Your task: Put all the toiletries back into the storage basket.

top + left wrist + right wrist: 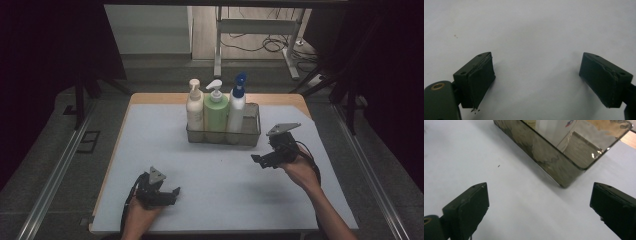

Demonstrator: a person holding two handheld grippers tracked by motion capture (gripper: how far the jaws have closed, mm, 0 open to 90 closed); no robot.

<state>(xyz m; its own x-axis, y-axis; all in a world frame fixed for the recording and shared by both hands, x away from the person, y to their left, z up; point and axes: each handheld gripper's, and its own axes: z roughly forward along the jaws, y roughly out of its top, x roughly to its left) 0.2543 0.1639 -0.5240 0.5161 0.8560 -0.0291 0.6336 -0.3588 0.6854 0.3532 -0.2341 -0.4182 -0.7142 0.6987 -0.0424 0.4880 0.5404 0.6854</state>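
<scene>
Right tool [260,161]: jaws wide apart, nothing between them, just beside the front right corner of the basket [252,131], not touching it. Left tool [172,192]: jaws likewise spread and empty, low over the table [220,185], well in front of the basket and to its left. Basket: clear-walled, on the table toward its far edge. Inside the basket, upright in a row: cream pump bottle [194,107], green pump bottle [216,111], white bottle with blue spray top [237,105].
</scene>
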